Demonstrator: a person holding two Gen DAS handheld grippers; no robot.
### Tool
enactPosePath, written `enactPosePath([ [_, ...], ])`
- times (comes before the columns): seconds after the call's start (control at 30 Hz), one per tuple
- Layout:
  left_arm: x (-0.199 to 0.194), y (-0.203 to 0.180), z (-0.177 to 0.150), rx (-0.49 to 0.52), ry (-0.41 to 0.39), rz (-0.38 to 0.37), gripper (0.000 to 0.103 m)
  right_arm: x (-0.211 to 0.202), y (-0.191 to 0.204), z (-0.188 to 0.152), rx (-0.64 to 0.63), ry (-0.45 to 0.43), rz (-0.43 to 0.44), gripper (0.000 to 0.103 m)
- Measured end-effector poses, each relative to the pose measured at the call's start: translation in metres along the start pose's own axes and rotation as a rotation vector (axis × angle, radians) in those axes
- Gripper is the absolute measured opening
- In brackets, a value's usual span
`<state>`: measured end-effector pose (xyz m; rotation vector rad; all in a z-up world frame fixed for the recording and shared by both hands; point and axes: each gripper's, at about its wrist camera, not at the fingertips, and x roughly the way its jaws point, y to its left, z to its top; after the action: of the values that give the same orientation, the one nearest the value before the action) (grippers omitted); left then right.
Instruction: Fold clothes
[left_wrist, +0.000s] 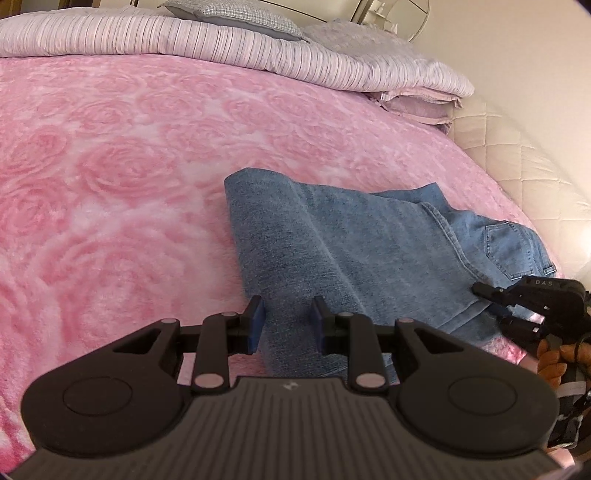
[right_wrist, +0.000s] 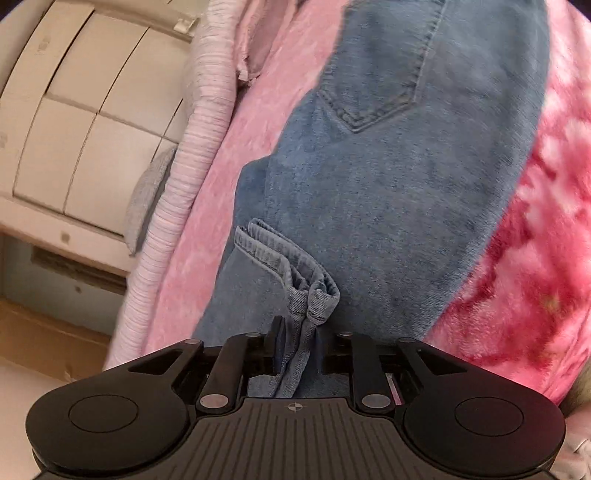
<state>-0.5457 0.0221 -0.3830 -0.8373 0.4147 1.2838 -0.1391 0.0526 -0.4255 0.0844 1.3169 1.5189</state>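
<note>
At the bottom centre of the right wrist view, the right gripper (right_wrist: 297, 345) is closed on a bunched hem (right_wrist: 295, 269) of the jeans (right_wrist: 406, 177), the cloth pinched between its jaws. Low in the left wrist view, the left gripper (left_wrist: 286, 325) stands partly open astride the near fold of the denim; whether its pads (left_wrist: 255, 325) press the cloth I cannot tell. Beyond, the jeans lie half folded on the pink blanket (left_wrist: 110, 166), running toward the right of that frame, back pocket (right_wrist: 380, 74) up. Farther off, at the top, a striped quilt (left_wrist: 184, 40) and pillow (left_wrist: 243, 16) sit on the bed.

Denim looks heavy for cloth and fairly stiff, so it should hold a crease but drag on the plush blanket. Thick seams, hems and the waistband are probably the surest holds; a single flat layer would likely slip free.
</note>
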Motion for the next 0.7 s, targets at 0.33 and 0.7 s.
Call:
enactPosePath([
  [0.33, 0.007, -0.044, 0.026, 0.089, -0.014, -0.104, 0.022, -0.081, 0.048, 0.031, -0.421, -0.375, 0.087, 0.004],
  [0.7, 0.064, -0.093, 0.02, 0.204, 0.095, -0.064, 0.023, -0.064, -0.077, 0.08, -0.111, -0.255, -0.172, 0.004],
])
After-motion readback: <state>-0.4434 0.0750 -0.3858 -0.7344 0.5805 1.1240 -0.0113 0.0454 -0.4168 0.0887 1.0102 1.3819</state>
